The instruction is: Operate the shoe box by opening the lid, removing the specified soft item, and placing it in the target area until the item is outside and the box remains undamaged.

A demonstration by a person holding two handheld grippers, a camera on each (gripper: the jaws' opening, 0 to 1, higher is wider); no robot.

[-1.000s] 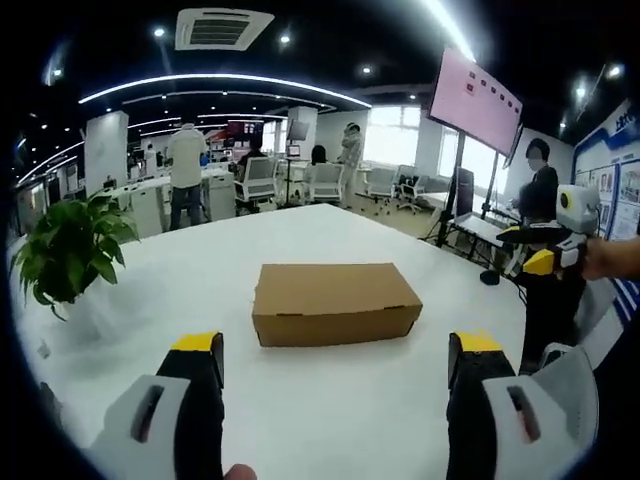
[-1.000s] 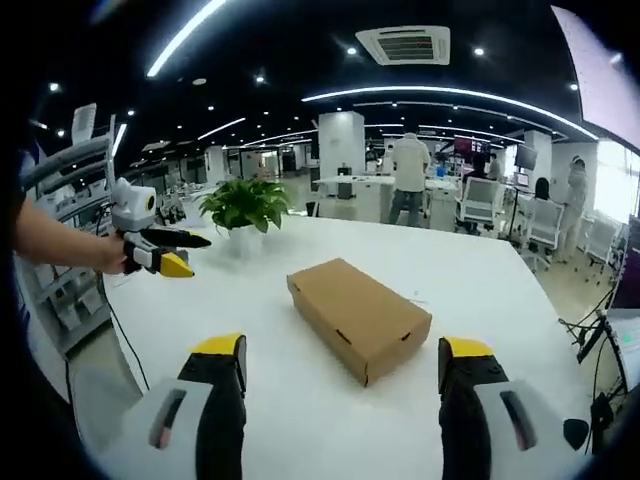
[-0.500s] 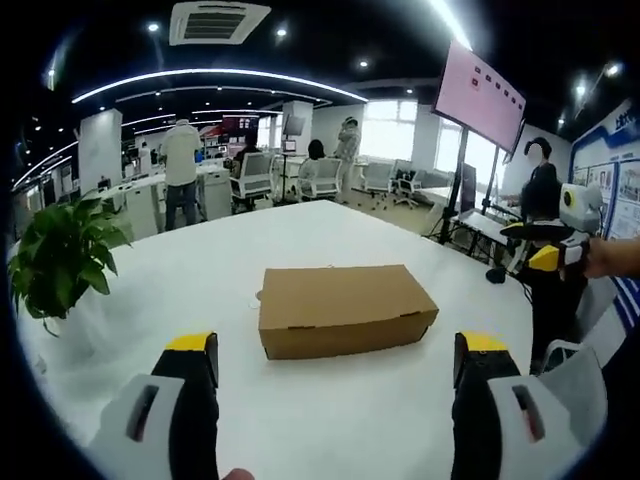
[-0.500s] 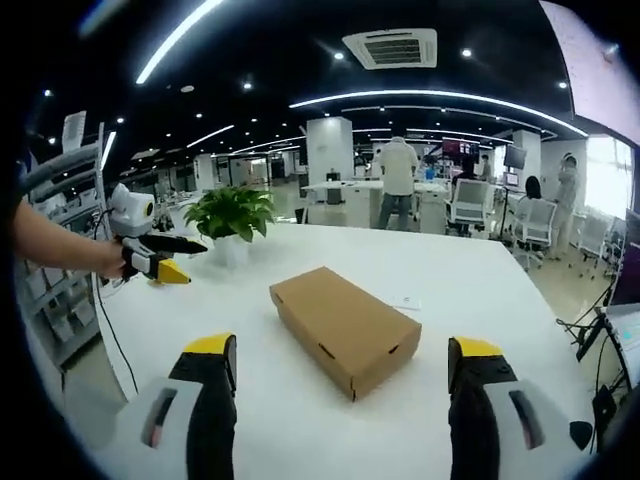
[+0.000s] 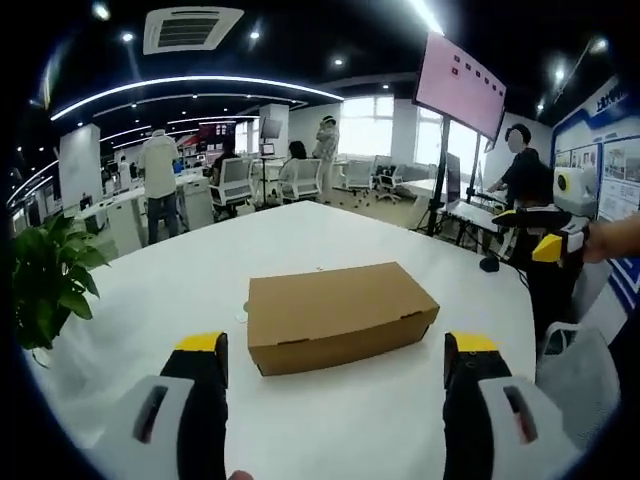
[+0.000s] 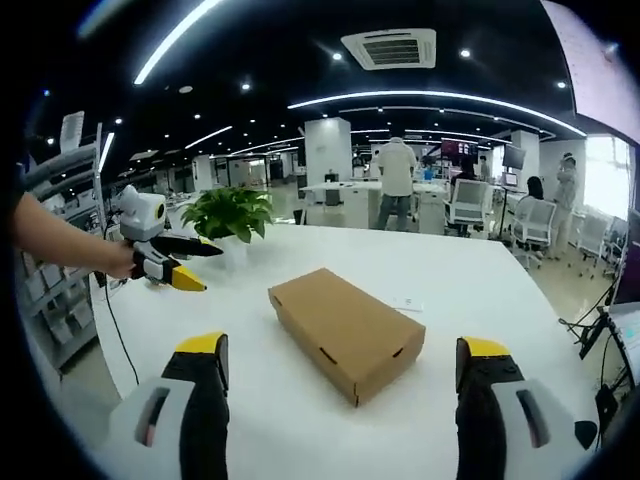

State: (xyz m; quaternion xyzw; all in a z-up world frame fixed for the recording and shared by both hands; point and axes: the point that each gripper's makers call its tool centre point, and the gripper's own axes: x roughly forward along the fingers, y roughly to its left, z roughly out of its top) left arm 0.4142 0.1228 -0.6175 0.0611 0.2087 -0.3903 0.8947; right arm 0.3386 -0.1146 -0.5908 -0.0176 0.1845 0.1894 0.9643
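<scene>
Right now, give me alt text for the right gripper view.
A closed cardboard shoe box lies on a white table, ahead of the right gripper with its jaws wide apart. The left gripper hovers at the left, near a potted plant.

An open office: a dark ceiling with curved light strips (image 6: 440, 98) and an air vent (image 6: 387, 47), a white table (image 5: 330, 245), a potted plant (image 6: 230, 212), swivel chairs (image 5: 232, 181), bright windows (image 5: 366, 125) and what looks like a pink screen (image 5: 458, 82).
</scene>
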